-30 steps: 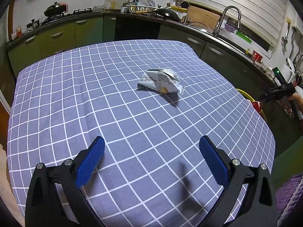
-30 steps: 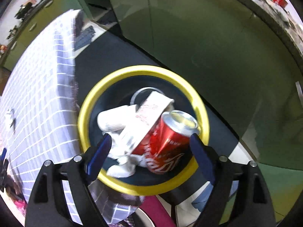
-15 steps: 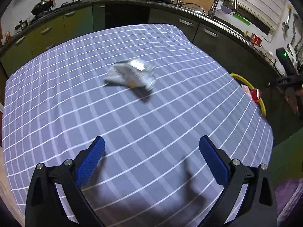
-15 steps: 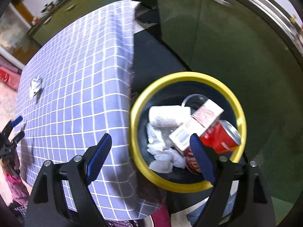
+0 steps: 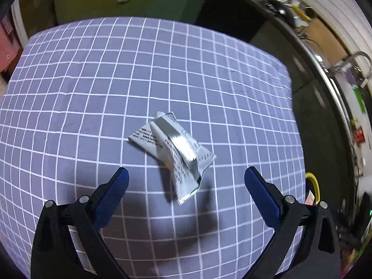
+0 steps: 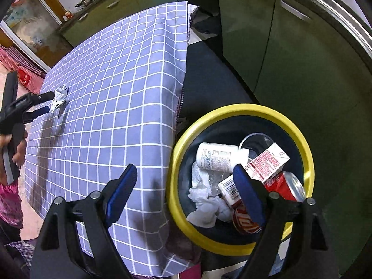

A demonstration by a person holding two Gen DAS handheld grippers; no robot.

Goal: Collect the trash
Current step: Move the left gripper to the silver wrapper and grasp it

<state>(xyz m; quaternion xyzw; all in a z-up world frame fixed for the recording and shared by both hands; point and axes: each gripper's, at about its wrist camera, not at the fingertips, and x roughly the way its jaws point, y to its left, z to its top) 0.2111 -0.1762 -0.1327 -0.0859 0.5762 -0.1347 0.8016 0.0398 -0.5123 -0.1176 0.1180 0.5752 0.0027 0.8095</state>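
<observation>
Left hand-held gripper [image 5: 186, 176]: jaws spread wide, nothing between the blue pads, pointing steeply down over the table [image 5: 69, 93].
Crumpled silver-and-white wrapper [image 5: 174, 148]: lies on the table's purple checked cloth, just beyond the left fingertips, between their lines, not touched.
Right hand-held gripper [image 6: 186, 176]: released, jaws wide, empty; it hangs over the near right corner of the table and the near rim of the bin.
Yellow-rimmed bin [image 6: 300, 134]: stands on the floor just right of the table. Contents: white bottle [image 6: 218, 157], red-and-white carton [image 6: 267, 162], red can [image 6: 286, 187], crumpled tissue [image 6: 207, 204], clear cup [image 6: 255, 141].
Green cabinets [image 6: 267, 46]: beyond the bin.
</observation>
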